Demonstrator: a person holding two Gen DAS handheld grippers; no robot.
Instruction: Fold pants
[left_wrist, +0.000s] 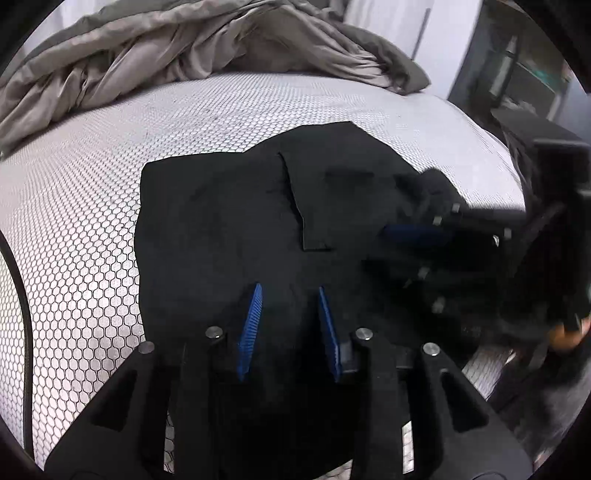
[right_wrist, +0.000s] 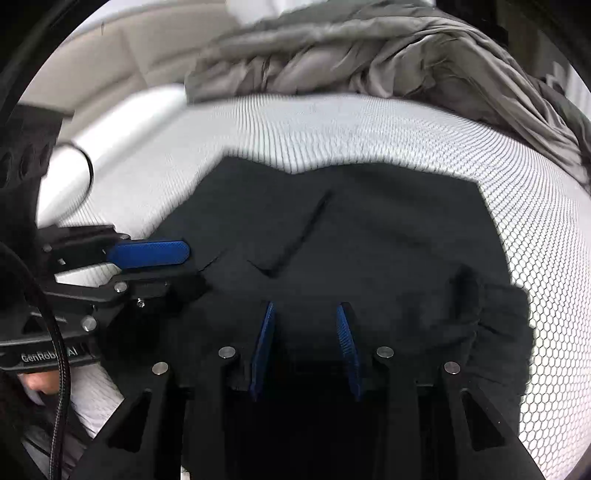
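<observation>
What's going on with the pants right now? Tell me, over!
Left gripper and right gripper open, over the black pants. Pants folded small on the bed. Grey blanket behind, clear.

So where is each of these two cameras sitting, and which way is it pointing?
Left wrist: rides on the left gripper, looking down its blue-padded fingers at the black fabric pants on the white honeycomb-patterned mattress; the right gripper enters from the right.
Right wrist: rides on the right gripper, looking down at the same pants; the left gripper enters from the left.
Shared: pants, mattress, crumpled grey duvet.
</observation>
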